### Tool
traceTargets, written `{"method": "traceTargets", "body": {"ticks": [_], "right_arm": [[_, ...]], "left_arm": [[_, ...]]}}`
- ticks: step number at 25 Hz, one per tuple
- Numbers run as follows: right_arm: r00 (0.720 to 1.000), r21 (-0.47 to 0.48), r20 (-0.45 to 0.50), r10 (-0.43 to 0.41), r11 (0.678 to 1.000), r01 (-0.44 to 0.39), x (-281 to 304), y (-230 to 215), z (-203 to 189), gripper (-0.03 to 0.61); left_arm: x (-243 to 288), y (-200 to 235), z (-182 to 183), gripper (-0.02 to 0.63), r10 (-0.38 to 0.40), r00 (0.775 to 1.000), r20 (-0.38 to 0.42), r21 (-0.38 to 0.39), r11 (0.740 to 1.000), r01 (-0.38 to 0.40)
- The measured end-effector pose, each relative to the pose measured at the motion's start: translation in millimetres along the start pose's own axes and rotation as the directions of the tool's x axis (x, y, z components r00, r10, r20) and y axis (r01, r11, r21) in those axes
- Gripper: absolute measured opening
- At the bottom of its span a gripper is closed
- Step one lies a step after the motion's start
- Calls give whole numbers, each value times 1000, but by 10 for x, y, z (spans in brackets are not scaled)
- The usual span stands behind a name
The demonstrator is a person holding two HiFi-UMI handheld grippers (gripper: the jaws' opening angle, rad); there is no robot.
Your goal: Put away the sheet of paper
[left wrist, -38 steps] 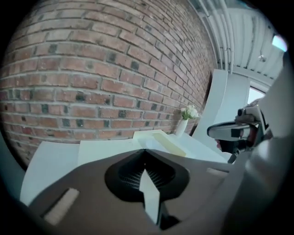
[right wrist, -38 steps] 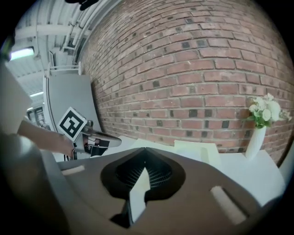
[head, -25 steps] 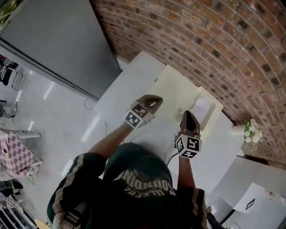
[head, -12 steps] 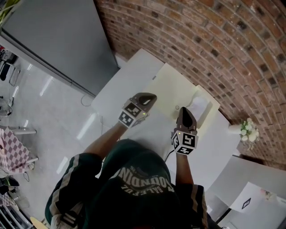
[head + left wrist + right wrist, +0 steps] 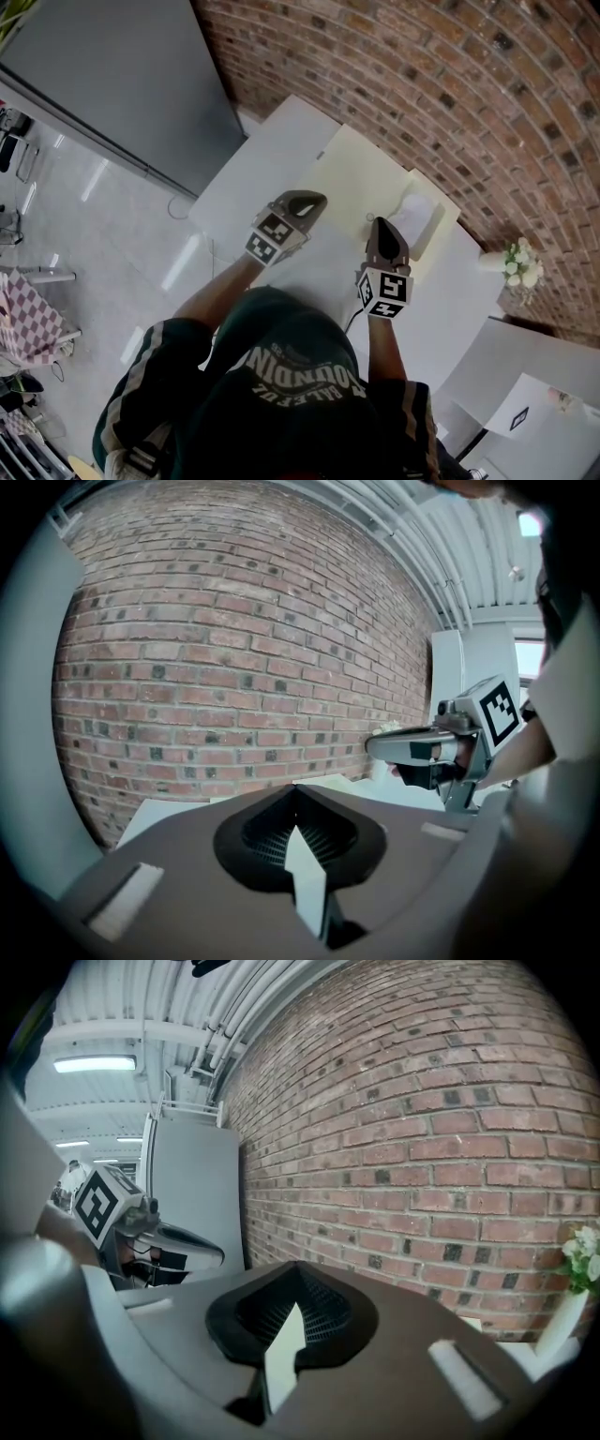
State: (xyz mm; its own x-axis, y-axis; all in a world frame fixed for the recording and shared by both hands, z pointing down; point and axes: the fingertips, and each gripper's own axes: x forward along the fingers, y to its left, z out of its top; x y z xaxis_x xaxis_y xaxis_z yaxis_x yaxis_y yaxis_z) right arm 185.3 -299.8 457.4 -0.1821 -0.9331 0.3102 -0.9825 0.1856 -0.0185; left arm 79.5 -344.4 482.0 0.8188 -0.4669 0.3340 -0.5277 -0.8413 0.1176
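Observation:
A white sheet of paper [image 5: 415,214] lies rumpled on a large pale yellow folder [image 5: 356,173], which rests on the white table [image 5: 281,150] by the brick wall. My left gripper [image 5: 317,199] hovers shut and empty over the folder's near left edge. My right gripper [image 5: 379,223] is shut and empty too, its tip just short of the paper's left side. In the left gripper view the jaws [image 5: 293,787] meet, and the right gripper [image 5: 422,747] shows at the right. The right gripper view shows shut jaws [image 5: 298,1265] and the left gripper [image 5: 178,1241].
A small white vase of flowers [image 5: 516,262] stands on the table's right end near the wall. A grey panel [image 5: 112,84] rises left of the table. Another white table with a marker card [image 5: 520,417] is at lower right.
The head view has shifted a little. Both grippers stay shut and hold nearly the same places over the folder.

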Motion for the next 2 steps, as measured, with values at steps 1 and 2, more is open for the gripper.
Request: {"method": "traceTargets", "body": {"ticks": [1,2], "right_arm": [[1000,0,-1,2,1000,-2,2,6,-4,-2],[1000,0,-2,4,1000,-4,3,11,-7,-2]], "left_arm": [[1,-7,-1,11,-5,1000,-2,0,1000,5],[3,-14,-2,11,-9,1000,-3,0,1000,9]]}}
